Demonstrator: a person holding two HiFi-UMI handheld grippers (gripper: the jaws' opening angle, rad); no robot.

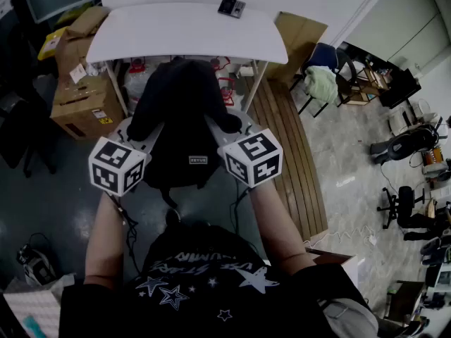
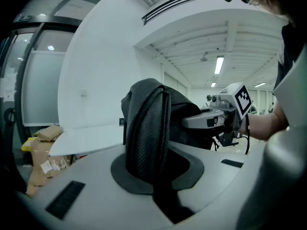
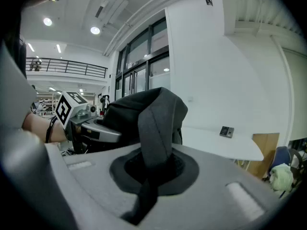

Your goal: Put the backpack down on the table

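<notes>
The white table (image 1: pixel 183 34) stands ahead of both grippers, and its near edge is just beyond their tips. The black backpack (image 1: pixel 180 118) is not on the table. It hangs between the two grippers, with its long axis running from the person toward the table, and its far end reaches the table edge in the head view. The left gripper (image 1: pixel 143 134) has its jaws closed tight on a mesh shoulder strap (image 2: pixel 146 128), which stands upright from the jaws. The right gripper (image 1: pixel 220 131) is clamped the same way on the other strap (image 3: pixel 156 123). A small dark device (image 1: pixel 231 6) lies on the table's far side, well ahead of the right gripper
</notes>
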